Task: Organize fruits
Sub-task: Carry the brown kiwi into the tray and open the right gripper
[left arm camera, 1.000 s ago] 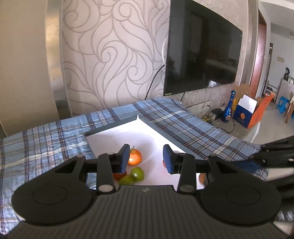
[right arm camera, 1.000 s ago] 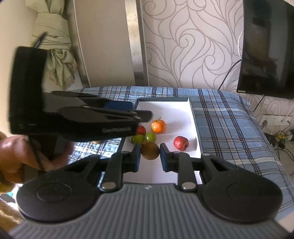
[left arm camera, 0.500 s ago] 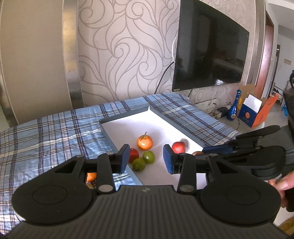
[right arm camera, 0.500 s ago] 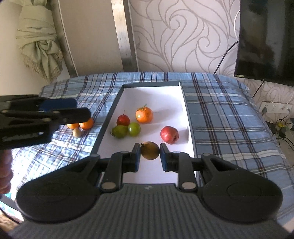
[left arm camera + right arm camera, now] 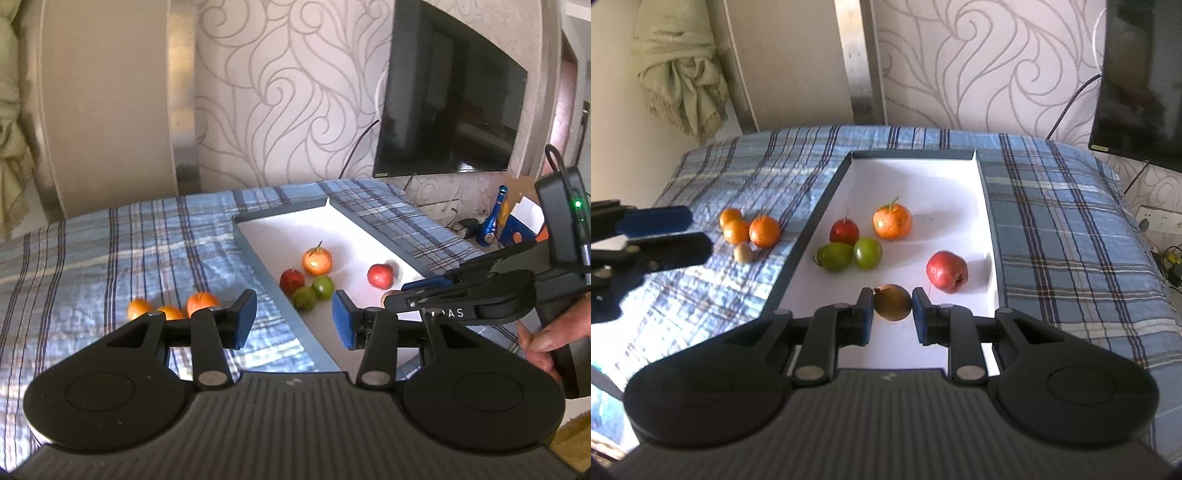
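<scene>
My right gripper [image 5: 892,309] is shut on a brown fruit [image 5: 892,302] low over the near end of the white tray [image 5: 923,177]. In the tray lie an orange [image 5: 892,220], a small red fruit [image 5: 844,231], two green fruits [image 5: 867,252], and a red apple [image 5: 946,271]. Three small oranges [image 5: 750,229] and a tan fruit [image 5: 742,253] lie on the plaid cloth left of the tray. My left gripper [image 5: 293,323] is open and empty, above the tray's left edge; it also shows in the right wrist view [image 5: 665,236]. The right gripper appears in the left wrist view [image 5: 424,291].
The tray sits on a bed with a blue plaid cover [image 5: 1052,221]. A wall-mounted TV [image 5: 450,114] hangs at the right. A blue bottle [image 5: 493,218] and boxes stand on the floor beyond the bed. A curtain [image 5: 679,70] hangs at the back left.
My left gripper has swung left, from over the tray to its left edge, bringing the loose oranges into view. My right gripper still holds the brown fruit over the tray's near end.
</scene>
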Demonstrator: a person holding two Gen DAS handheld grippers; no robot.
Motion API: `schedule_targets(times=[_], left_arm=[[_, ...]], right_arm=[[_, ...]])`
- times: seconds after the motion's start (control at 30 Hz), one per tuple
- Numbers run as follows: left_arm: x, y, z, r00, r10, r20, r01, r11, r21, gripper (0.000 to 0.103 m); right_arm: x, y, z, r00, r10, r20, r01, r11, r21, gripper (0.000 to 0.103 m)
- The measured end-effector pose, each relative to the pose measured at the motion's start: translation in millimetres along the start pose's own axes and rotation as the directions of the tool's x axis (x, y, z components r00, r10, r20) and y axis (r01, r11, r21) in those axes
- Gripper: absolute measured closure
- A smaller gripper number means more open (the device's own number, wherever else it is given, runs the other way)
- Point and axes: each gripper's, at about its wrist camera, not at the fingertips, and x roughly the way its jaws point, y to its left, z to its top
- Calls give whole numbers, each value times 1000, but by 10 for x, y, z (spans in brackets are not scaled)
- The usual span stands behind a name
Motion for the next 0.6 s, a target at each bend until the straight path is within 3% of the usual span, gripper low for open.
schedule_targets(times=[0.37, 0.6], left_arm=[[-163, 164, -236, 995, 92, -45, -96, 993, -73, 52], [-237, 371, -200, 992, 111, -53, -115, 990, -76, 52]], right_arm=[[225, -58, -30, 999, -7, -35, 6, 1000, -23, 77], [238, -12, 8, 999, -42, -6, 42, 999, 10, 76]])
